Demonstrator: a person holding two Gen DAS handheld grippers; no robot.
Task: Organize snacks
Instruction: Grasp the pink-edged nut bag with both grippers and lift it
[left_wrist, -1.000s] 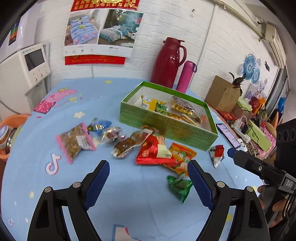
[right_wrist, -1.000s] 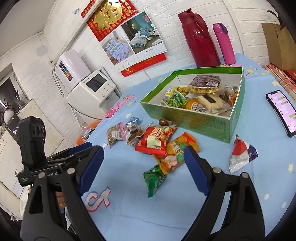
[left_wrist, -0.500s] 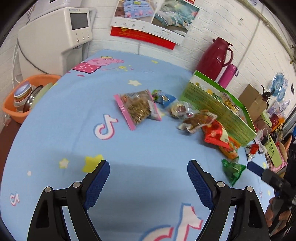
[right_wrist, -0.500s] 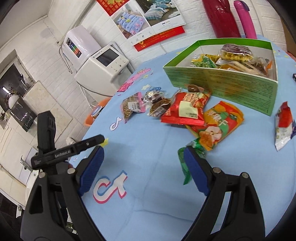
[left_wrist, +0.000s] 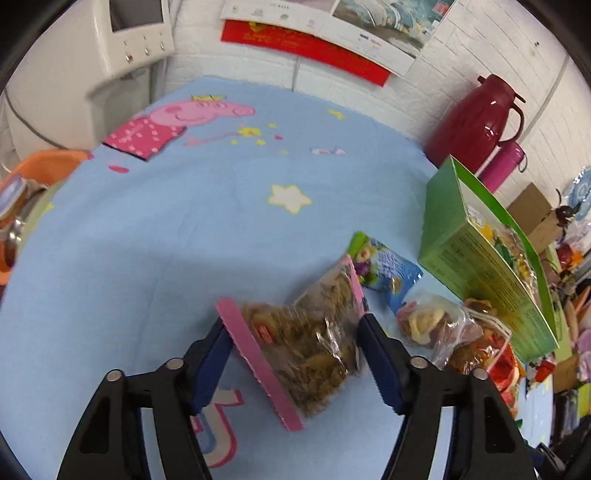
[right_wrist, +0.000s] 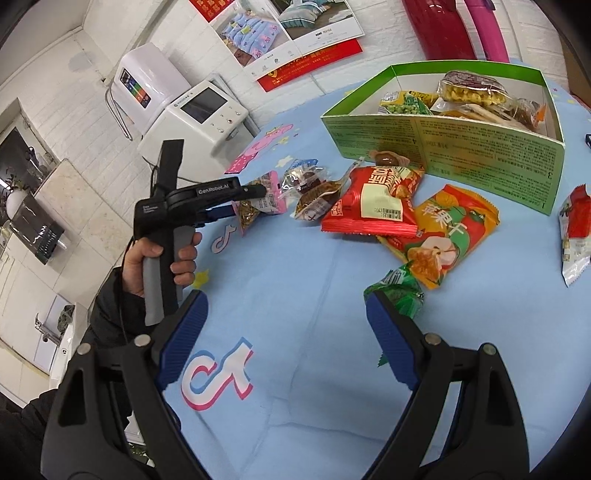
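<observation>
Left gripper (left_wrist: 295, 350): my view shows its jaws either side of the pink-edged snack bag (left_wrist: 303, 343), pads against the wrapper; clamped on it, as far as I can tell.
Pink-edged snack bag: on the worktop (left_wrist: 184, 229), lower end between the fingers, contents blurred.
Right gripper (right_wrist: 284, 343): jaws wide apart, holding nothing, above bare cloth.
Green packet (right_wrist: 397, 291): partly hidden behind my right fingertip.
Green box (right_wrist: 443, 144): holds several packets; far side cut off in the left view.
Red packet (right_wrist: 373, 203): overlaps the orange packet (right_wrist: 443, 236).
Hand (right_wrist: 159, 258): grips the left handle; sleeve cut off.
</observation>
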